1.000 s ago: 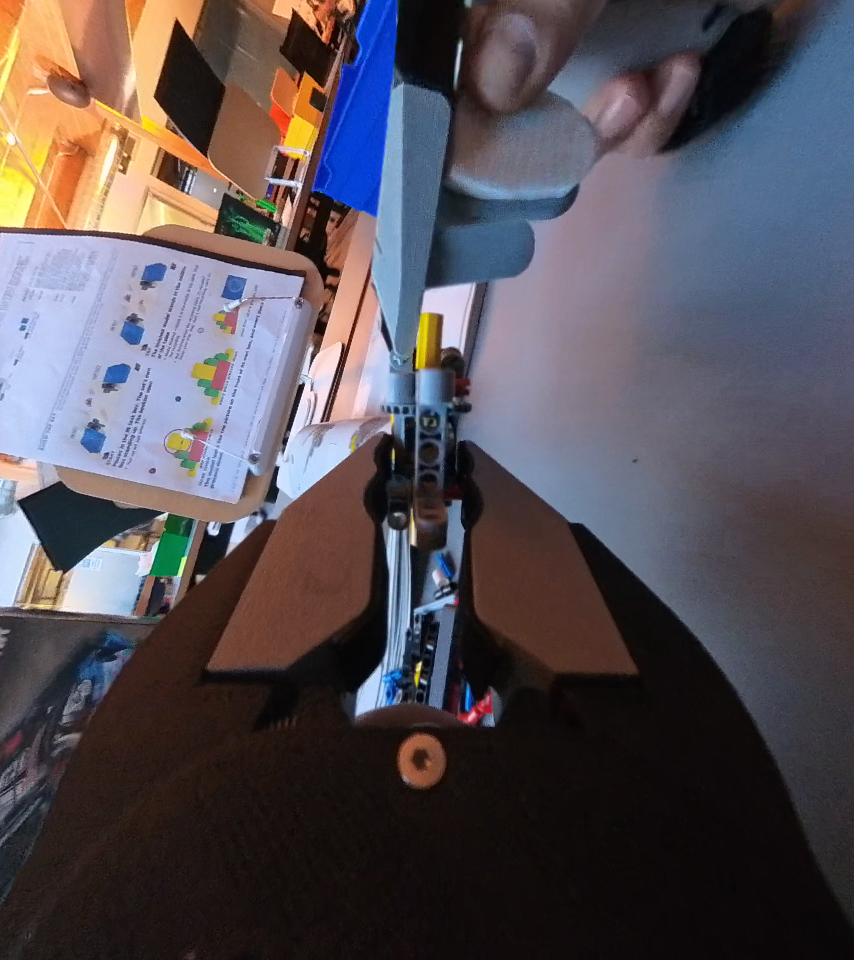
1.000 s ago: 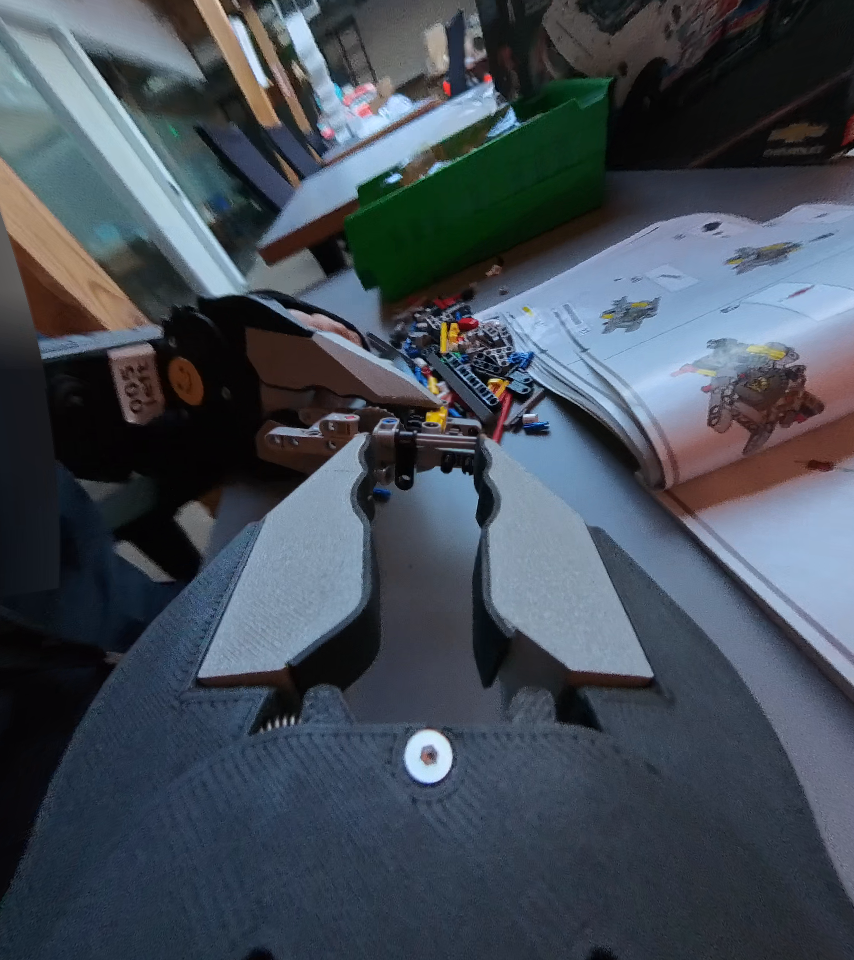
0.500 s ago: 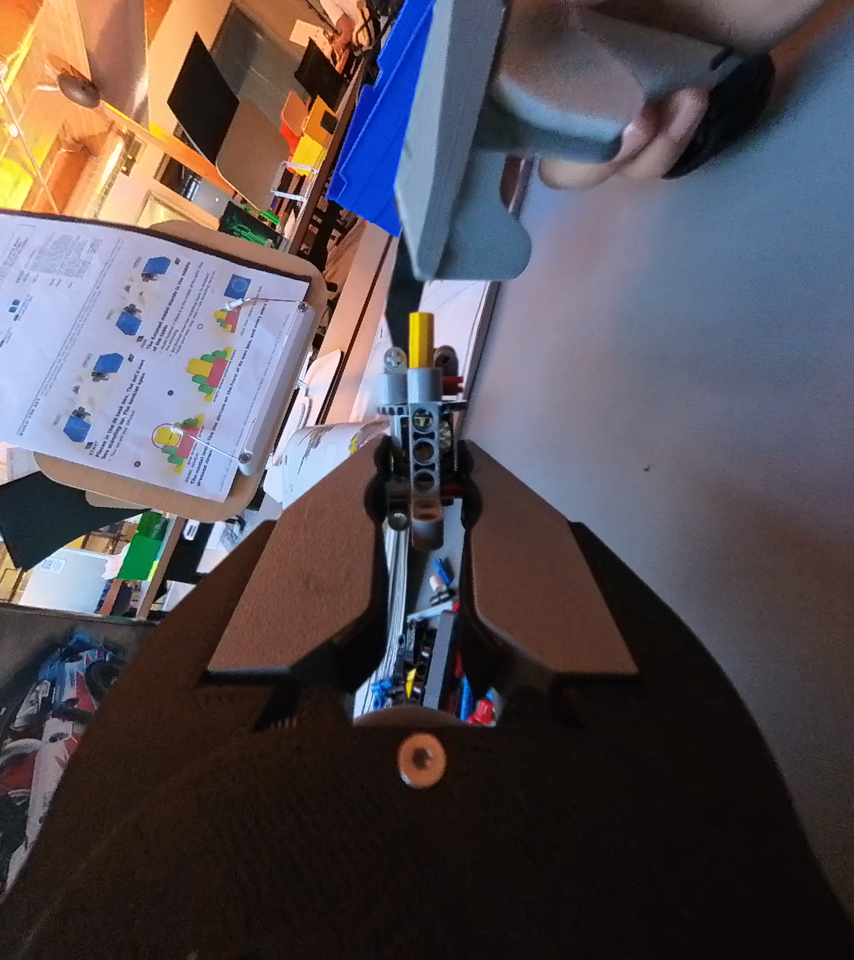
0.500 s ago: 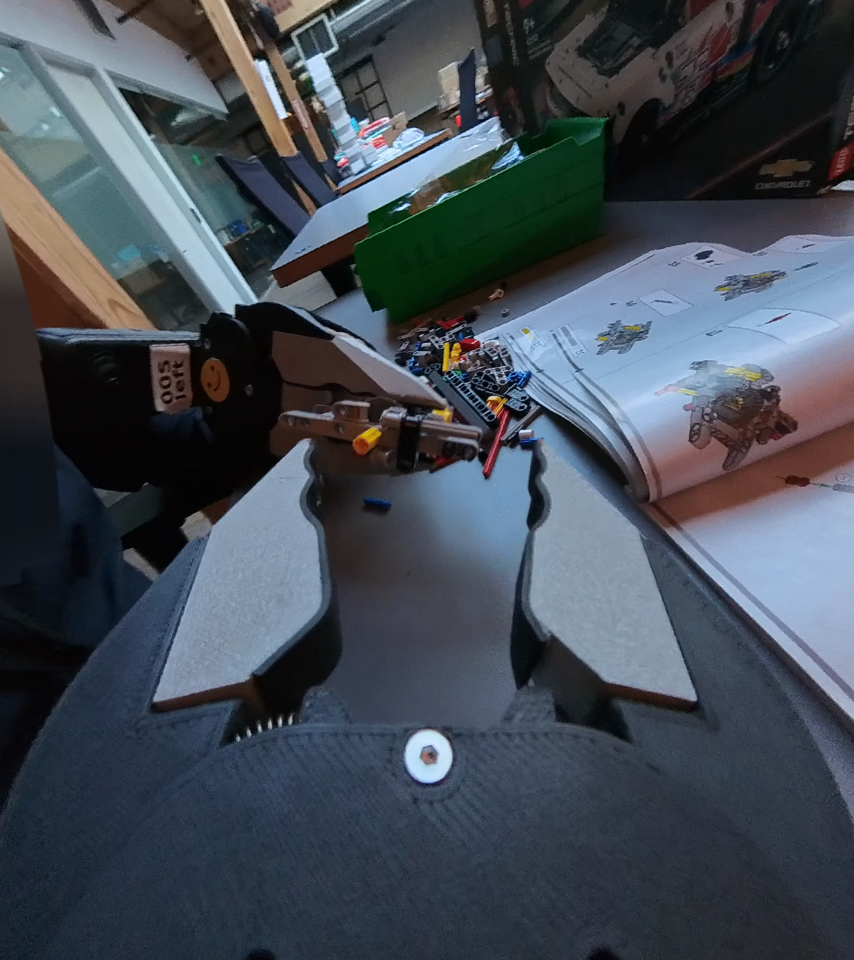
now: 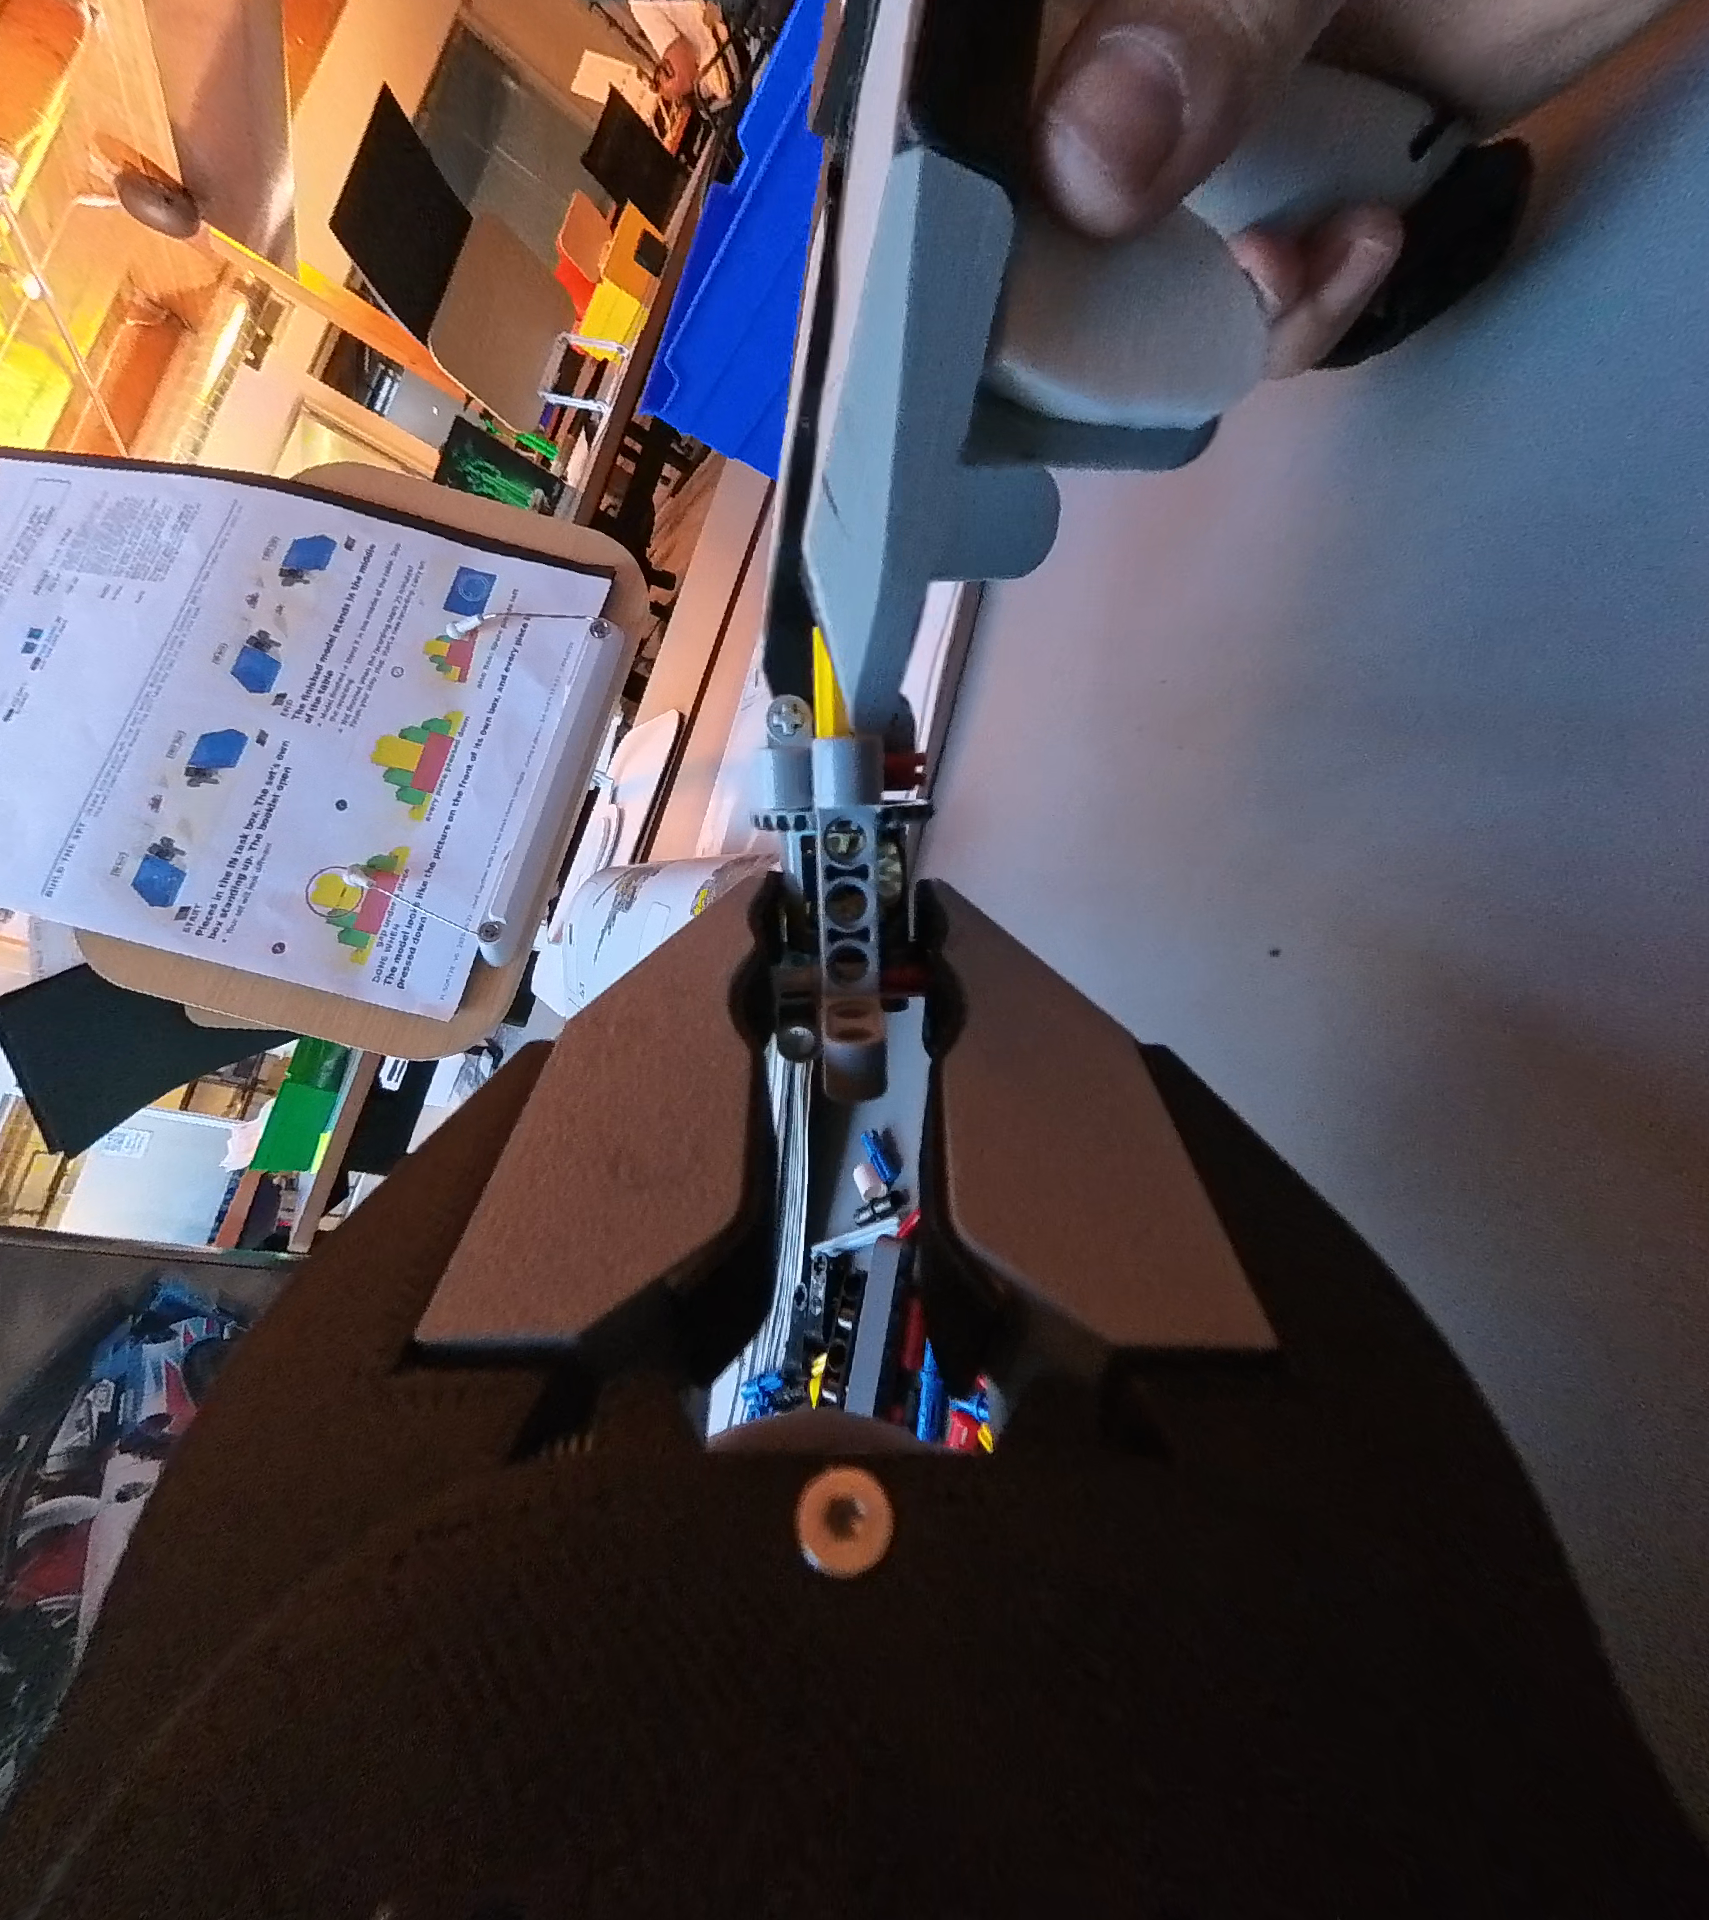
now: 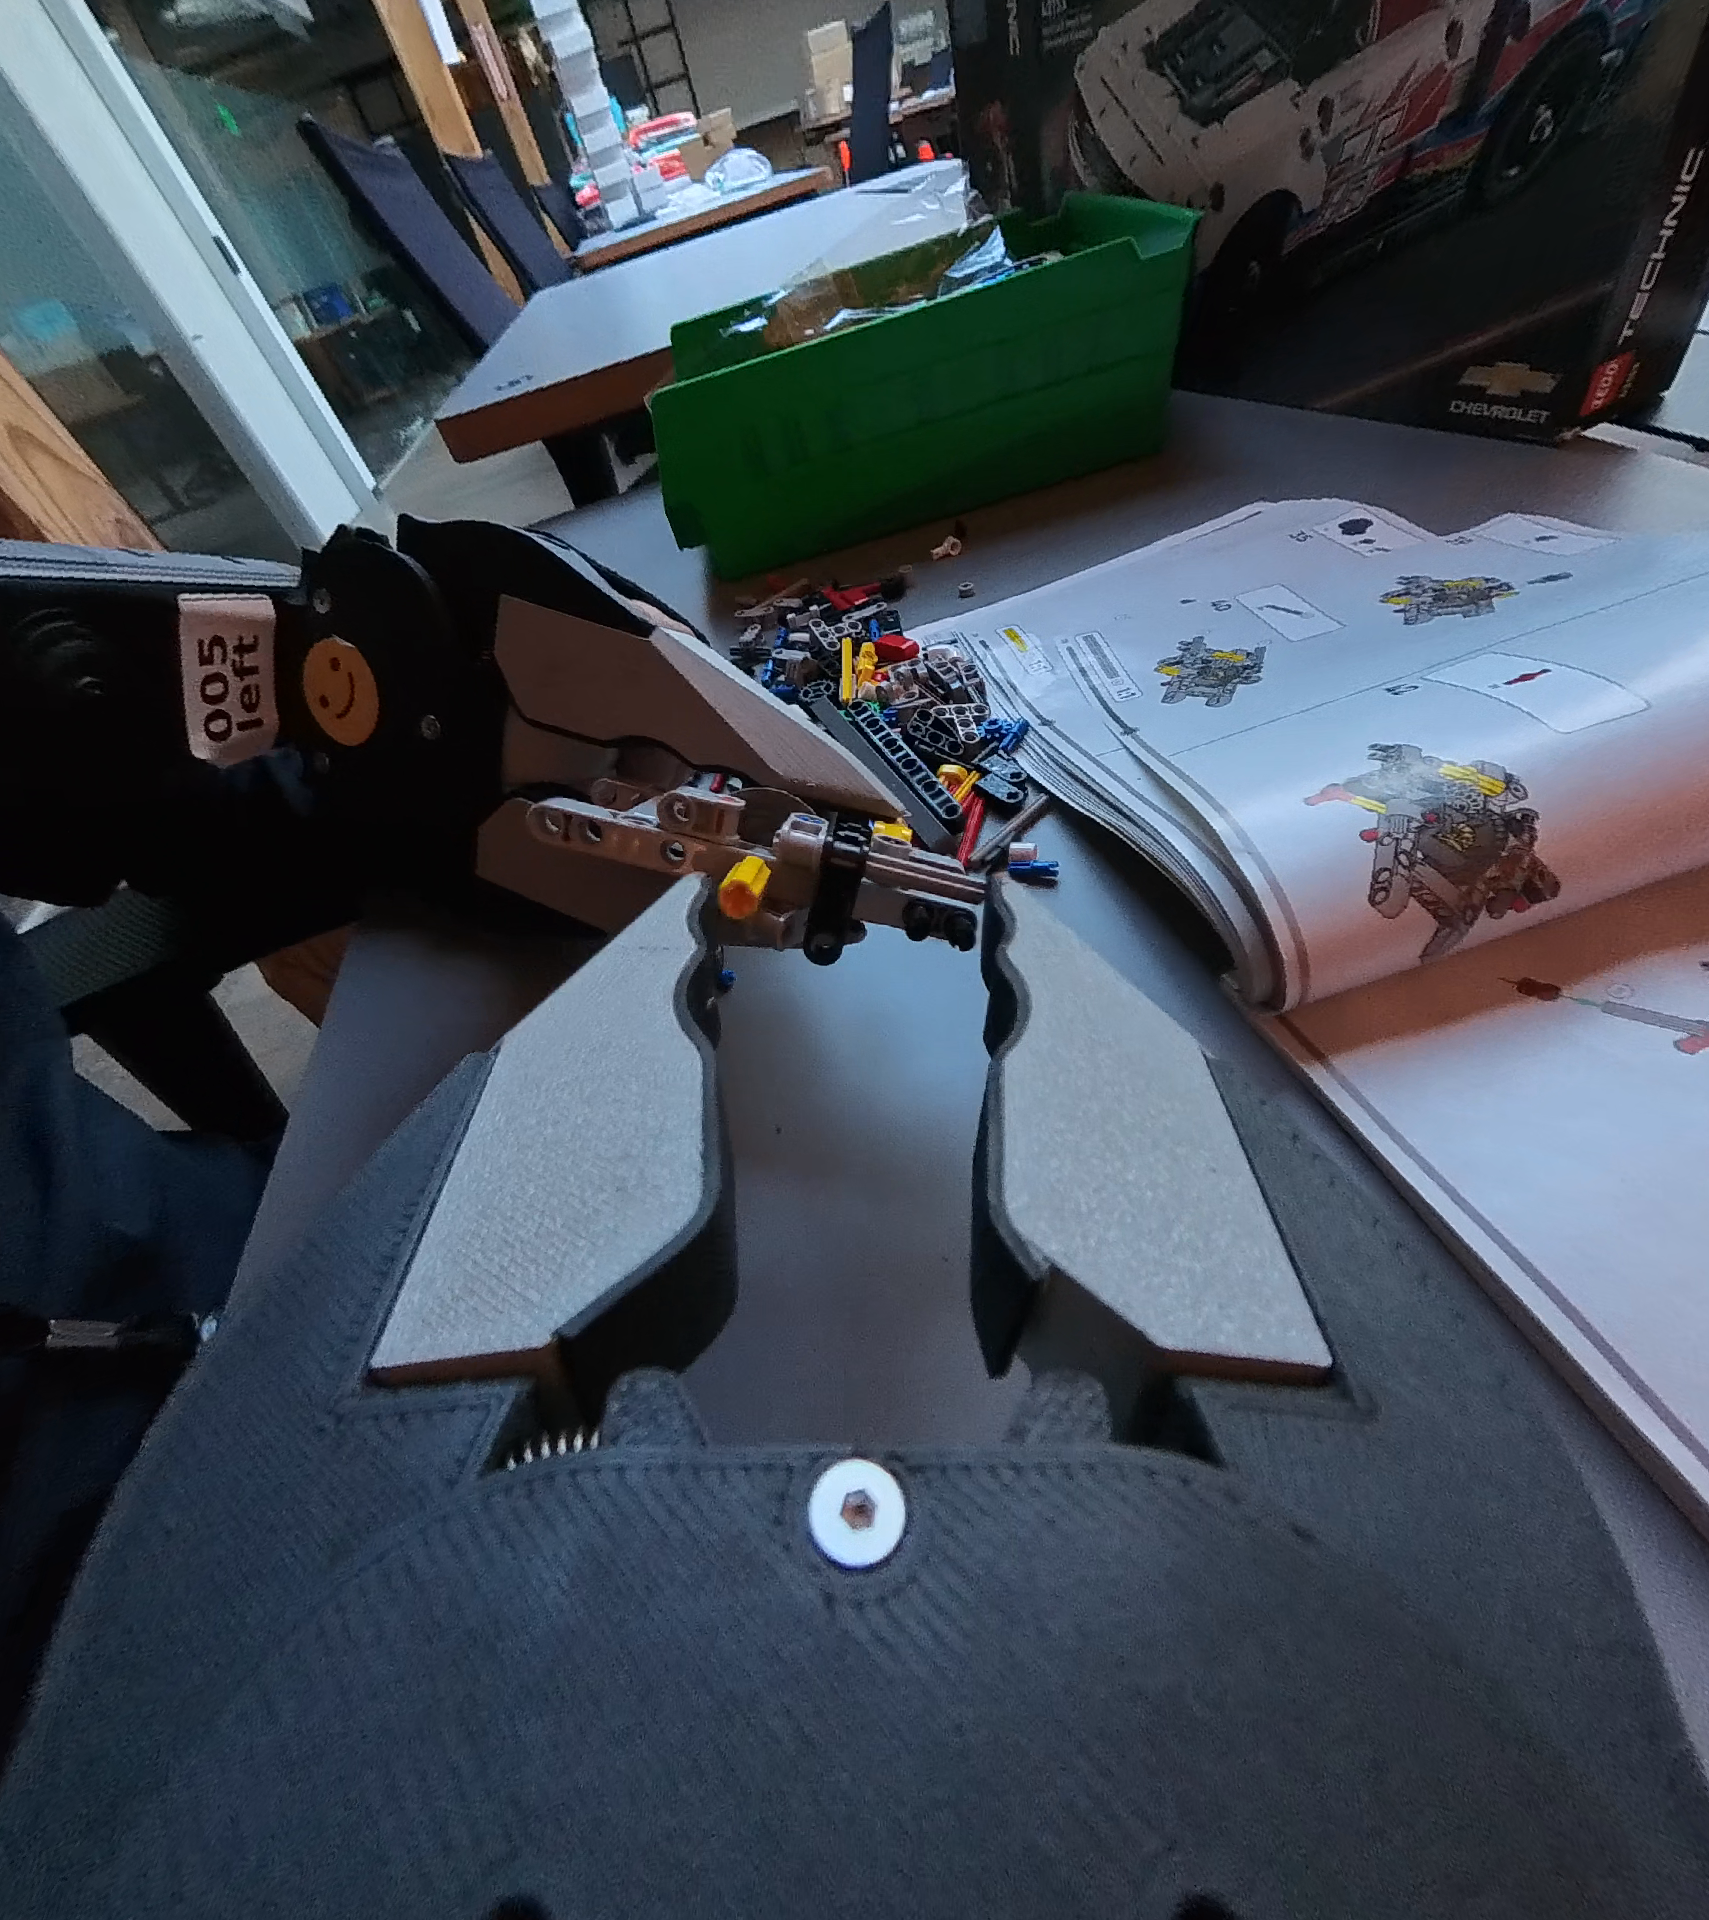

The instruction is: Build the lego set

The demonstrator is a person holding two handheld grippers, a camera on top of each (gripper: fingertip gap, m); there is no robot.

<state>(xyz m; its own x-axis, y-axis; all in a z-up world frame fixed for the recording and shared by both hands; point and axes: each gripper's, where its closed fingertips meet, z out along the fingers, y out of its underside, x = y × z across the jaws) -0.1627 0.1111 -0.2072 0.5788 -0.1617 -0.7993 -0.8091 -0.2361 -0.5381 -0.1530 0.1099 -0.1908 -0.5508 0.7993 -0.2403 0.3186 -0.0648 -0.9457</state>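
The left gripper (image 5: 848, 935) is clenched on a grey brick assembly (image 6: 777, 852), which juts beyond its tips. The right gripper (image 6: 845, 914) stands released, its fingertips flanking the assembly's free end; whether they touch it is unclear. Loose pieces (image 6: 891, 686) lie beyond.

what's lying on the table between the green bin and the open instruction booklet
In the right wrist view, a heap of small loose building pieces lies on the grey table between the green bin and the open booklet.
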